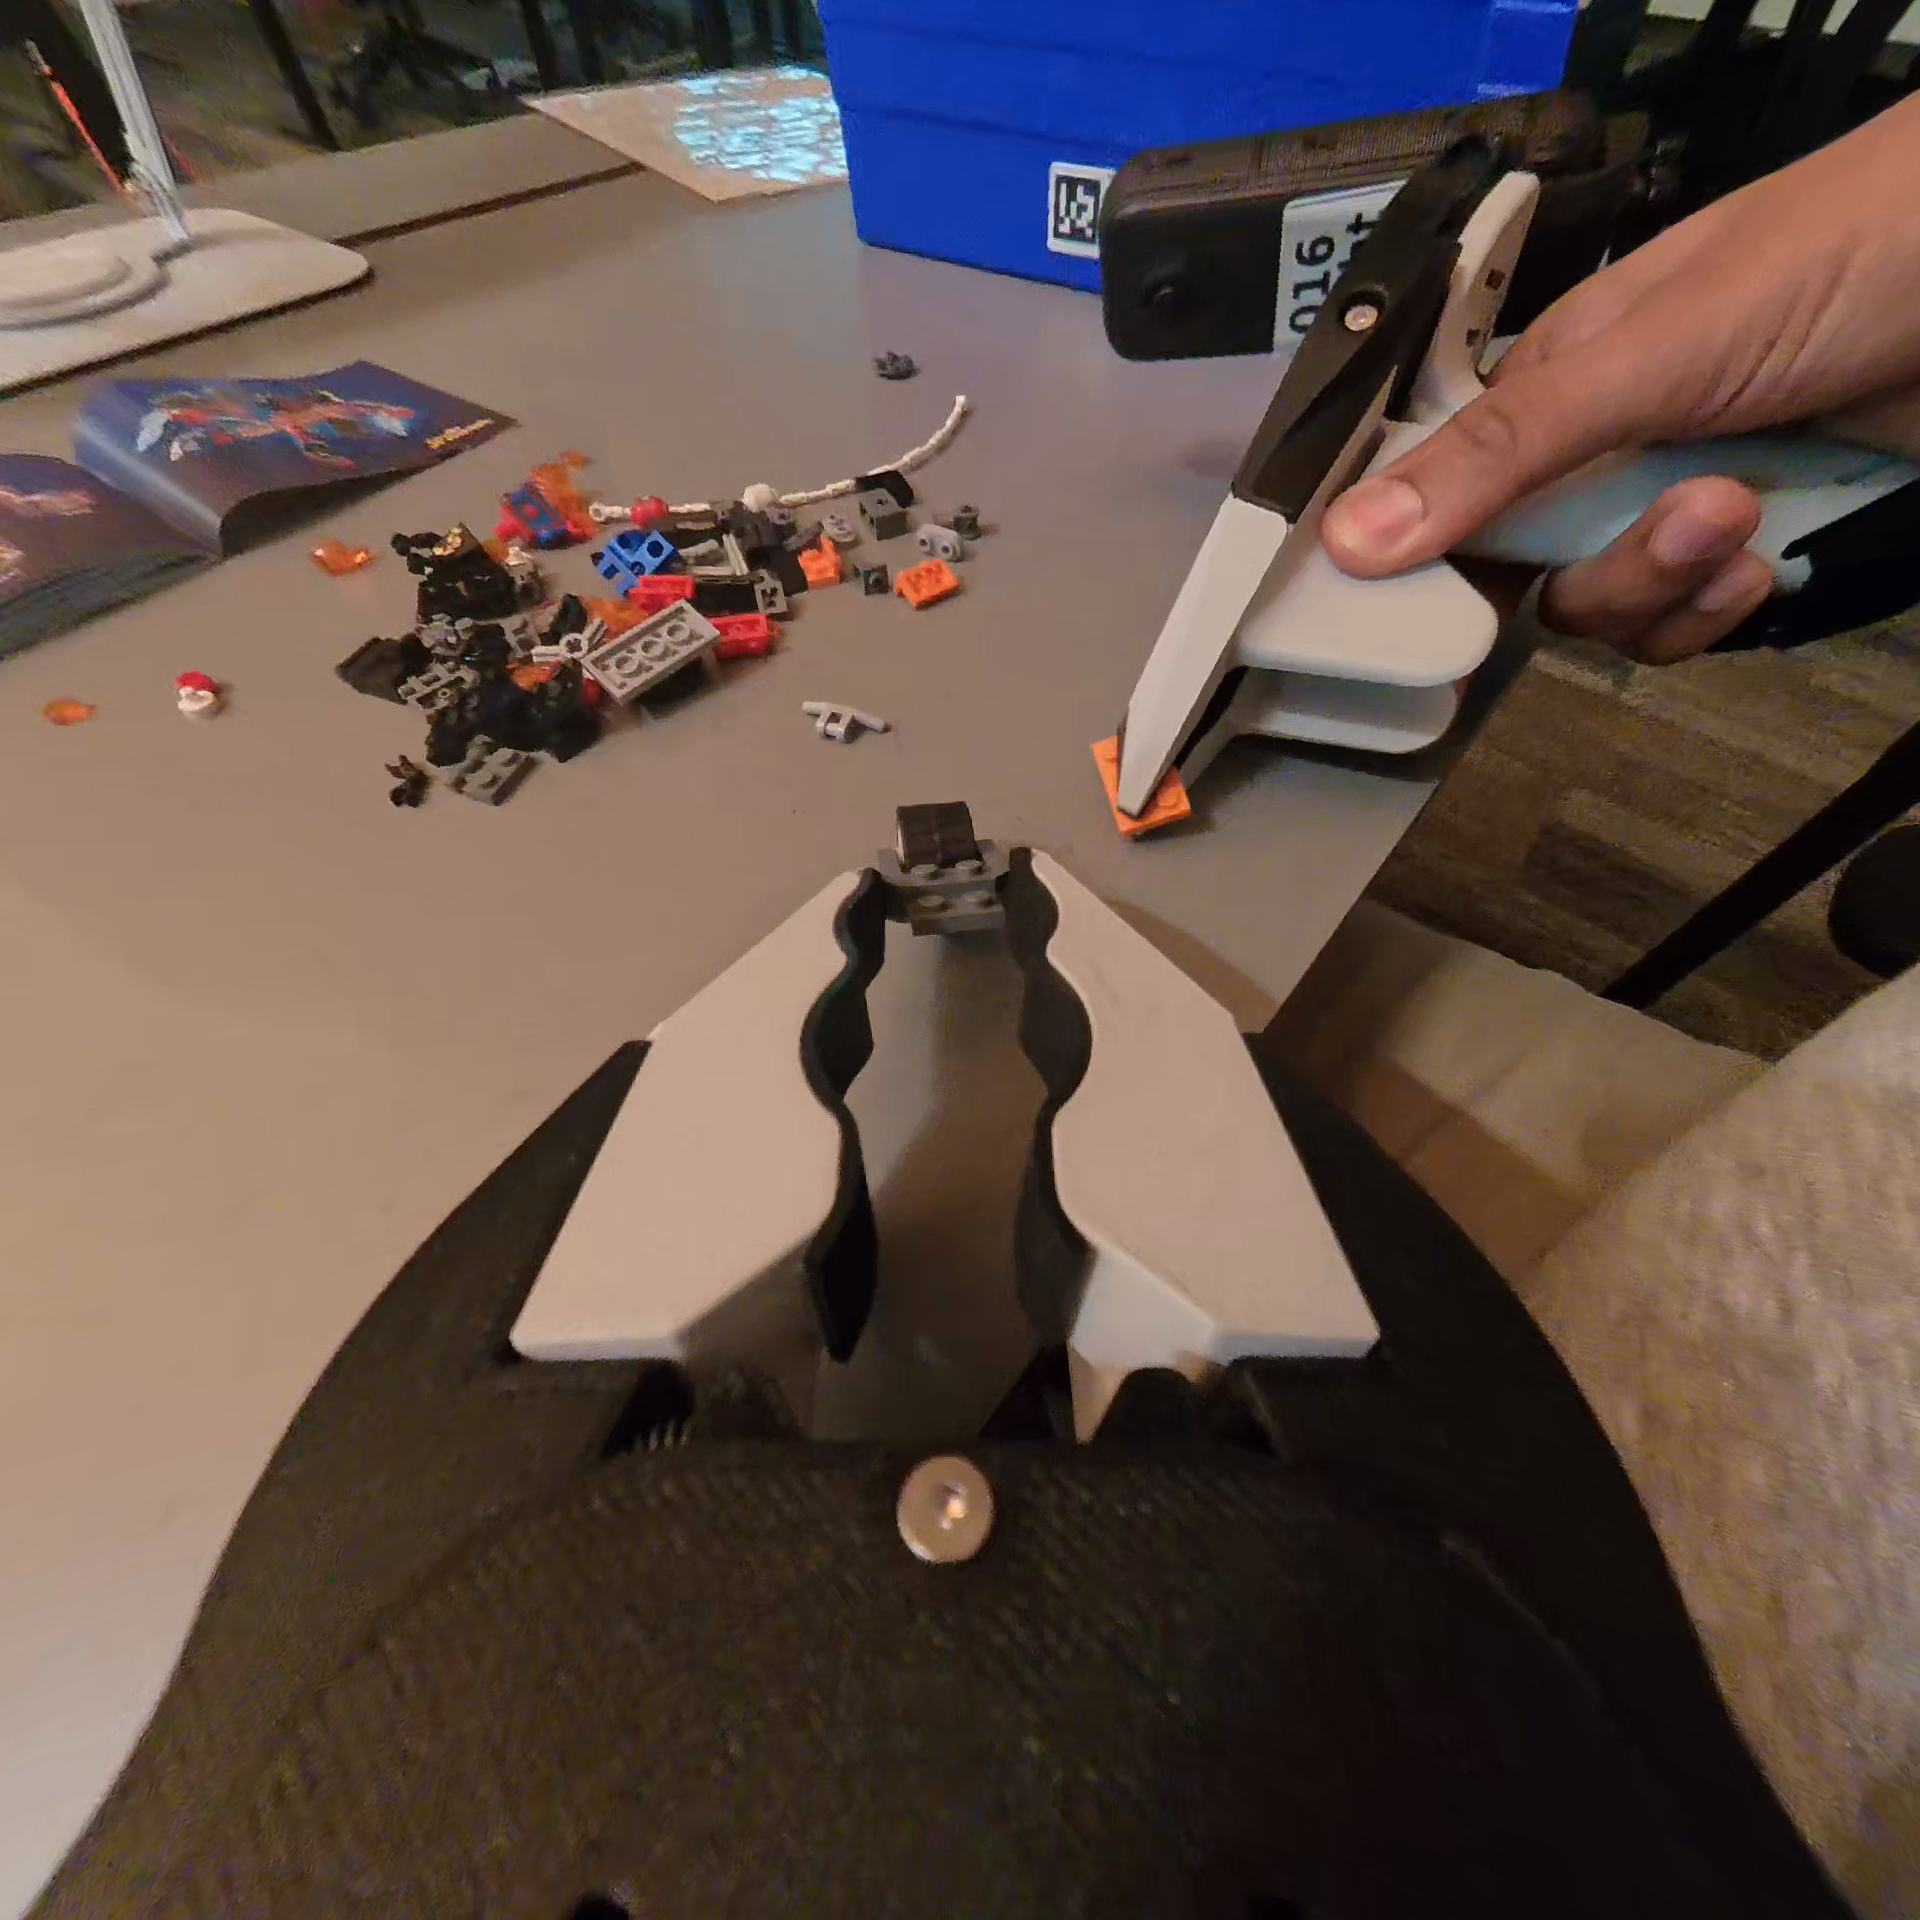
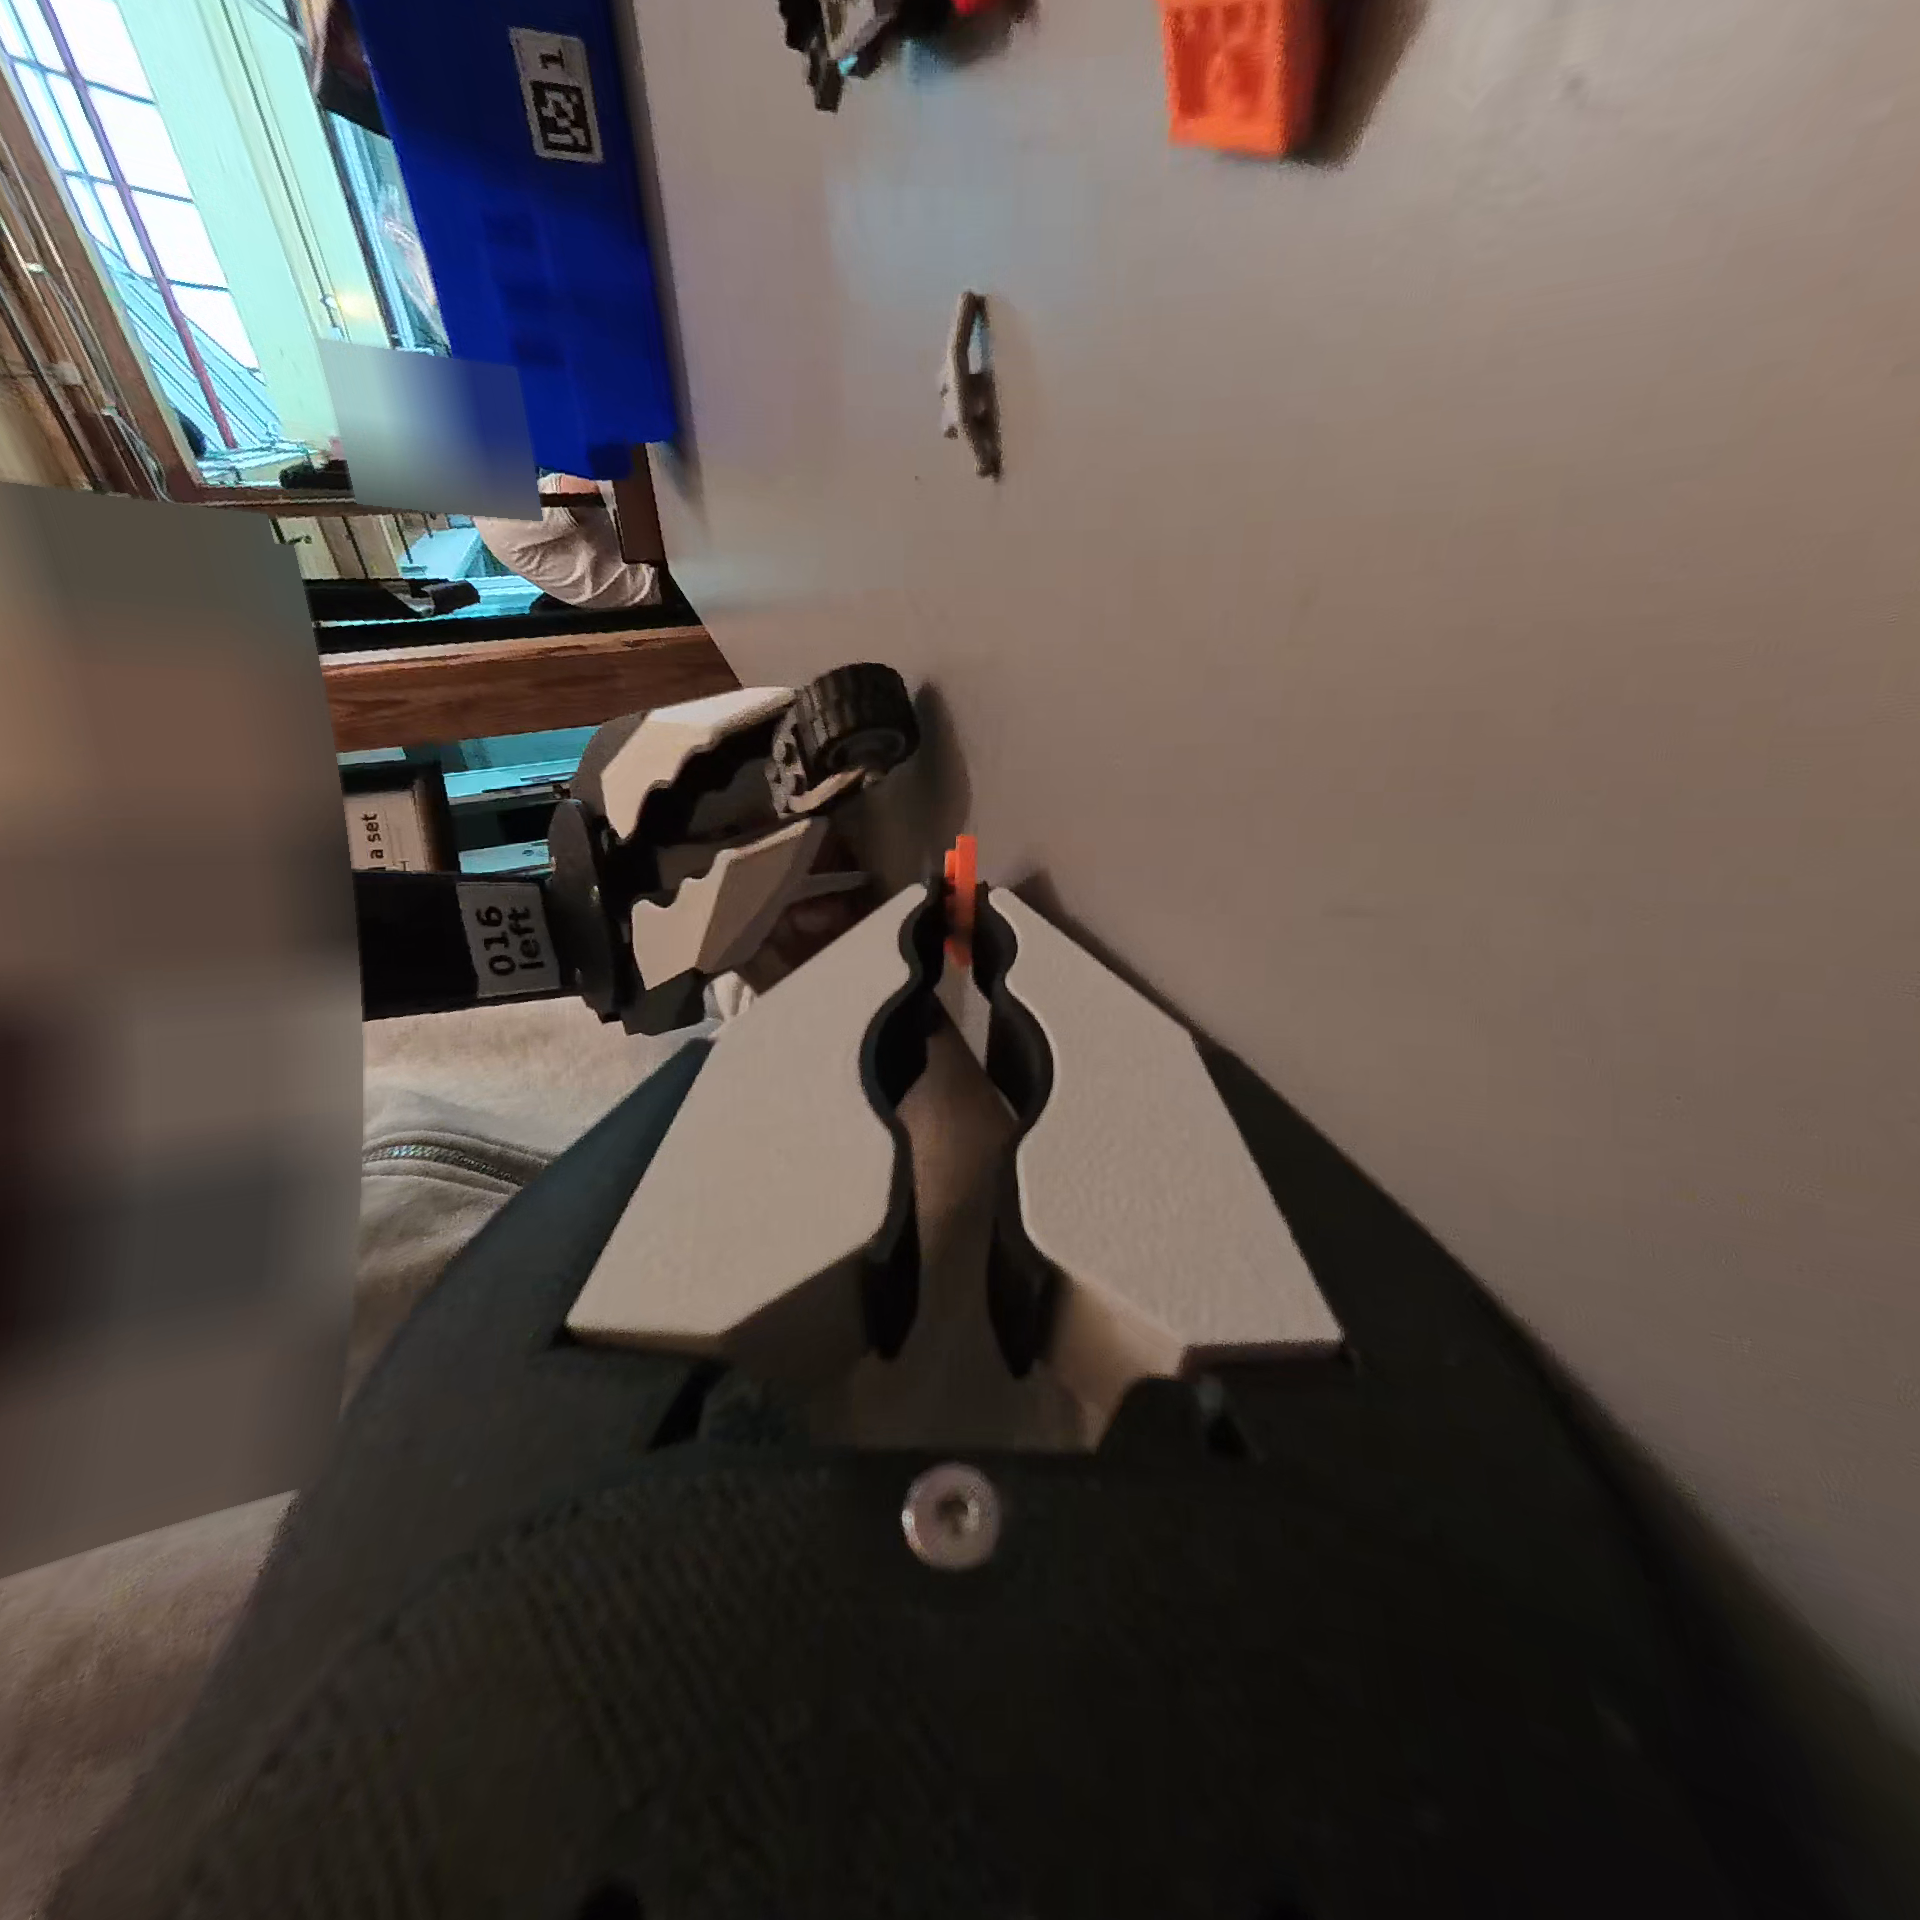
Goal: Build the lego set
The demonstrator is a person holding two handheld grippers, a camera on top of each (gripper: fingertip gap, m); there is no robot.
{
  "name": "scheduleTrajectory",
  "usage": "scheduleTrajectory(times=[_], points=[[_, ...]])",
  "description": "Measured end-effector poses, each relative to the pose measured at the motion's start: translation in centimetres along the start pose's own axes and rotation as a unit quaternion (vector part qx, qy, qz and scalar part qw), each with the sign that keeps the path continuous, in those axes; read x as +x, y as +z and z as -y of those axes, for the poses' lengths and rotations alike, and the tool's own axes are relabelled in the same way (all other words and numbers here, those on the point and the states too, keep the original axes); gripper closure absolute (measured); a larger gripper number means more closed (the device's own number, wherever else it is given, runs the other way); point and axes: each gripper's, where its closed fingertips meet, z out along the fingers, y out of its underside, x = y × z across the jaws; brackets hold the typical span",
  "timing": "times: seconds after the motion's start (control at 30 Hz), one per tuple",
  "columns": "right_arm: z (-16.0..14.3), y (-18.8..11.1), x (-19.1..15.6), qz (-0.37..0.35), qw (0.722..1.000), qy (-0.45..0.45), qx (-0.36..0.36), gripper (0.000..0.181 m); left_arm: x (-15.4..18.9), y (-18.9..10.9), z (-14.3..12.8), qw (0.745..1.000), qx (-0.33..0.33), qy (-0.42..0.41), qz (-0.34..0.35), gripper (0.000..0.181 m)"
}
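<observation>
While the left gripper (image 1: 943, 883) clamps a grey wheel piece (image 1: 940, 868) above the table (image 1: 260, 987), the right gripper (image 2: 961, 914) pinches an orange plate (image 2: 960, 899) edgewise against it — a thin grip, so the plate may twist free.

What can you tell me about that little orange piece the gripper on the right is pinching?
The orange plate is a small, flat, square plastic building piece with low studs on top. The right gripper is shut on it, its pale fingertips clamping the two faces, so it stands tilted with a lower edge at or just above the grey table, near the table's edge. In the right wrist view only a thin orange sliver shows, edge-on between the fingertips.
</observation>
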Motion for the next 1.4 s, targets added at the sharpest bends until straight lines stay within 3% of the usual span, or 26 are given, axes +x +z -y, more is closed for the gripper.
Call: scheduleTrajectory(times=[0.13, 0.27, 0.3, 0.4, 0.43, 0.53, 0.6, 0.63, 0.77, 0.87, 0.93, 0.97, 1.07, 1.17, 1.23, 1.4], points=[[0.2, 0.2, -0.1, 0.0, 1.0, -0.02, 0.01, 0.178, -0.1, -0.1, 0.0, 1.0, -0.001, -0.022, -0.012, 0.156], [0.7, 0.3, -1.0, -0.027, 0.995, -0.094, 0.007, 0.176, -0.2, -0.2, 0.2, 0.998, 0.004, -0.05, -0.025, 0.156], [0.6, 0.5, -0.6, -0.054, 0.992, -0.117, -0.01, 0.168, -0.3, -0.3, 0.3, 0.997, 0.008, -0.064, -0.031, 0.156], [0.9, 0.7, -0.9, -0.072, 0.98, -0.182, -0.034, 0.164, -0.6, -0.5, 0.6, 0.992, 0.014, -0.116, -0.054, 0.156], [1.4, 0.6, -1.3, -0.064, 0.978, -0.195, -0.024, 0.153, -0.8, -0.5, 0.6, 0.99, 0.012, -0.131, -0.058, 0.156], [2.7, -0.6, -2.2, -0.081, 0.956, -0.28, 0.029, 0.146, -1.4, -0.7, 0.4, 0.986, 0.002, -0.158, -0.063, 0.155], [3.1, -1.3, -2.9, -0.115, 0.918, -0.373, 0.07, 0.137, -1.5, -0.8, 0.2, 0.981, -0.008, -0.18, -0.077, 0.155], [3.2, -1.5, -3.4, -0.136, 0.888, -0.428, 0.095, 0.128, -1.5, -0.8, 0.3, 0.976, -0.008, -0.197, -0.089, 0.155], [1.6, 0.4, -5.1, -0.196, 0.75, -0.605, 0.183, 0.126, -1.9, -1.6, 1.0, 0.94, 0.012, -0.301, -0.158, 0.155], [0.3, 1.5, -6.5, -0.197, 0.678, -0.651, 0.278, 0.146, -1.8, -1.8, 1.1, 0.923, 0.012, -0.335, -0.189, 0.156], [-0.3, 1.5, -6.8, -0.21, 0.635, -0.674, 0.313, 0.164, -1.3, -1.5, 0.6, 0.932, -0.009, -0.311, -0.184, 0.155], [-0.4, 1.5, -6.6, -0.228, 0.618, -0.683, 0.315, 0.163, -1.0, -1.4, 0.4, 0.94, -0.013, -0.288, -0.18, 0.155], [-0.4, 2.0, -4.0, -0.29, 0.621, -0.679, 0.263, 0.161, -0.6, -1.4, 0.4, 0.955, -0.008, -0.246, -0.164, 0.155], [-0.7, 2.8, -4.0, -0.249, 0.673, -0.65, 0.251, 0.159, 0.1, -1.5, 0.3, 0.96, -0.008, -0.218, -0.173, 0.155], [-0.5, 2.9, -3.6, -0.248, 0.693, -0.634, 0.238, 0.162, 0.2, -1.5, 0.3, 0.967, -0.007, -0.196, -0.165, 0.156], [-0.2, 2.5, -4.0, -0.247, 0.688, -0.636, 0.248, 0.174, 0.4, -1.5, 0.2, 0.975, -0.005, -0.162, -0.154, 0.155]])
